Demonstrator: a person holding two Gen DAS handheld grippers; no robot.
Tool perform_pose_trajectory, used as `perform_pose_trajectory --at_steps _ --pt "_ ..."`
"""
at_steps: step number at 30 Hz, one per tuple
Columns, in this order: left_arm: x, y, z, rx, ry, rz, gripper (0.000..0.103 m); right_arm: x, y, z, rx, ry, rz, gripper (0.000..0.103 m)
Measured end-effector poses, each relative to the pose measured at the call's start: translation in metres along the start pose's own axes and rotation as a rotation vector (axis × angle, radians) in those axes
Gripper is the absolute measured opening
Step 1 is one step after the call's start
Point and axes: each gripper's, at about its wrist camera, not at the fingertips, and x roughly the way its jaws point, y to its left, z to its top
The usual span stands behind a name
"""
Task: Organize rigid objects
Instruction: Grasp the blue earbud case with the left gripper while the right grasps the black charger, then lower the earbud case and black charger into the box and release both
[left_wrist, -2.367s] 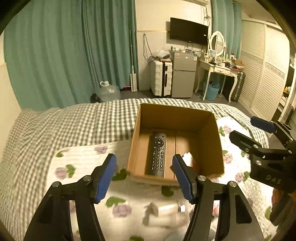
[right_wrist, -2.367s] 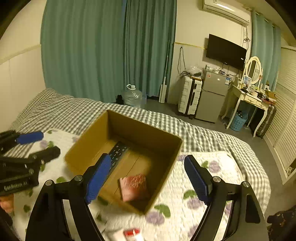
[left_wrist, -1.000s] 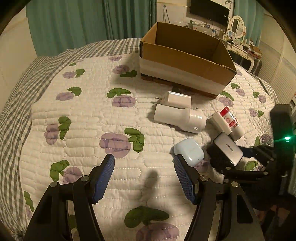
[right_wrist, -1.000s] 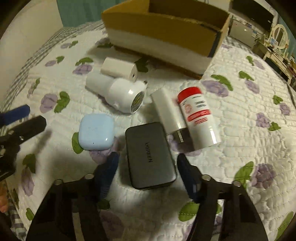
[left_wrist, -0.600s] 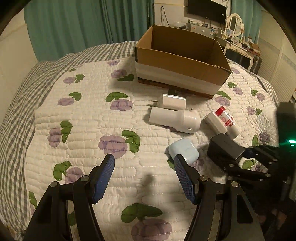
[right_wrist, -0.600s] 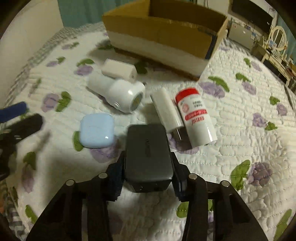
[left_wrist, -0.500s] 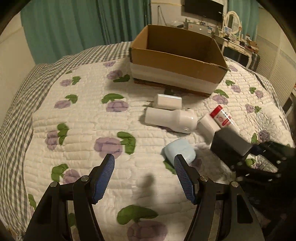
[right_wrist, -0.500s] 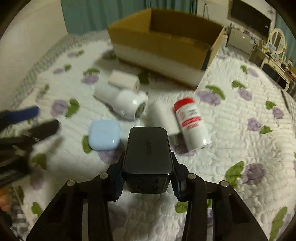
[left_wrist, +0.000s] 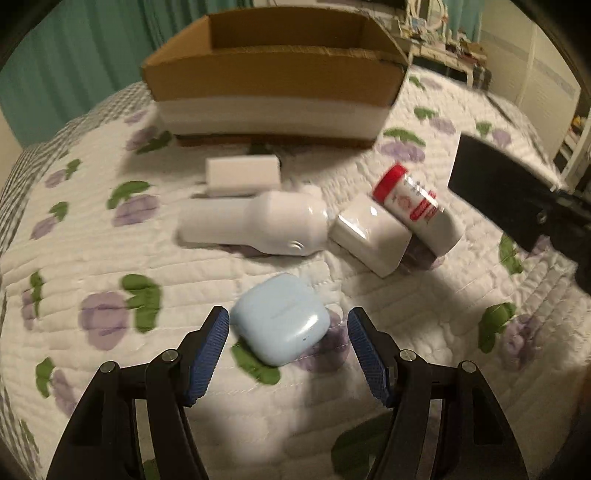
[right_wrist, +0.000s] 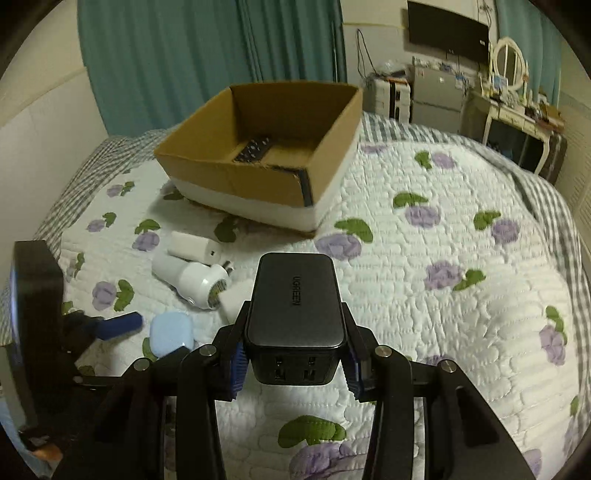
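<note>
My right gripper (right_wrist: 295, 360) is shut on a dark grey charger block (right_wrist: 295, 306) and holds it above the quilt; the block also shows in the left wrist view (left_wrist: 495, 184). My left gripper (left_wrist: 288, 350) is open, its fingers on either side of a light blue earbud case (left_wrist: 282, 317) that lies on the quilt. The open cardboard box (right_wrist: 266, 162) stands beyond, with a black remote (right_wrist: 255, 147) inside. A white bottle-shaped device (left_wrist: 255, 221), a white adapter (left_wrist: 242, 173), a white block (left_wrist: 369, 232) and a red-capped bottle (left_wrist: 417, 206) lie between.
The bed has a floral quilt (right_wrist: 424, 266) over a checked sheet. Teal curtains (right_wrist: 184, 55) hang behind. A dressing table (right_wrist: 517, 114), a small fridge and a suitcase stand at the far right.
My right gripper has lifted the charger block higher and toward the box. My left gripper has moved down and forward, so its fingers now flank the blue earbud case.
</note>
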Motion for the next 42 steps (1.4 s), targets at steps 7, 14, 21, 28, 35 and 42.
perform_pose_trajectory --at_steps 7,14,21,28,35,42 --pt "0.012 0.002 -0.004 -0.007 0.007 -0.009 0.058 0.003 -0.001 -0.001 -0.001 0.01 0.022 0.042" --pt "-0.009 0.002 -0.008 -0.018 -0.012 -0.04 0.058 0.001 0.004 -0.003 -0.018 0.005 0.002 0.042" --pt "-0.051 0.024 0.001 -0.05 -0.068 -0.067 0.058 -0.021 0.015 0.001 -0.046 -0.045 -0.033 0.042" --pt "-0.101 0.044 0.04 -0.056 -0.164 -0.062 0.058 -0.06 0.024 0.034 -0.066 -0.123 -0.02 0.042" --pt "-0.124 0.065 0.108 -0.072 -0.26 -0.063 0.058 -0.073 0.031 0.094 -0.119 -0.214 -0.008 0.042" --pt "-0.103 0.066 0.182 -0.01 -0.325 -0.058 0.058 -0.046 0.024 0.17 -0.124 -0.294 -0.013 0.042"
